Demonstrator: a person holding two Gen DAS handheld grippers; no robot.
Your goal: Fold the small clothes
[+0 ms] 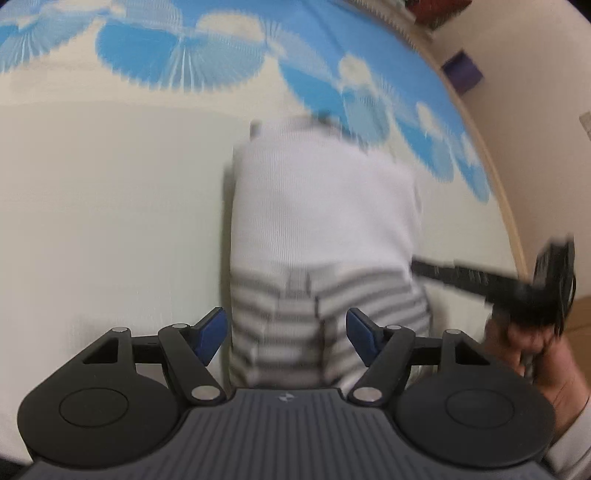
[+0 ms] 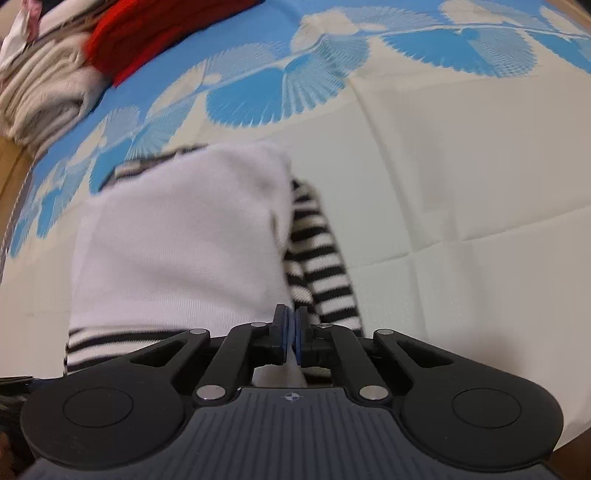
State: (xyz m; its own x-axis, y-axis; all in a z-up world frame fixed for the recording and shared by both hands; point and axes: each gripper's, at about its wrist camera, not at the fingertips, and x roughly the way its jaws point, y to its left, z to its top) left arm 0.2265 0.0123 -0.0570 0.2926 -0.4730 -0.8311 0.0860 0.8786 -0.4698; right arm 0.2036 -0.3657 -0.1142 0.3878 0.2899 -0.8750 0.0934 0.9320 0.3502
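A small garment, white with black-and-white striped parts [image 1: 317, 221], lies on the cream and blue cloth. In the left wrist view my left gripper [image 1: 286, 334] is open, its blue pads on either side of the striped near end, above it. The right gripper shows there as a black tool [image 1: 480, 280] at the garment's right edge. In the right wrist view my right gripper [image 2: 291, 332] is shut on a fold of the garment's white fabric [image 2: 177, 243]; a striped sleeve [image 2: 325, 266] trails to the right.
A stack of folded clothes, beige [image 2: 40, 92] and red [image 2: 147, 33], sits at the far left of the cloth. The wooden table edge [image 1: 513, 229] runs along the right. A purple object [image 1: 463, 72] lies beyond it.
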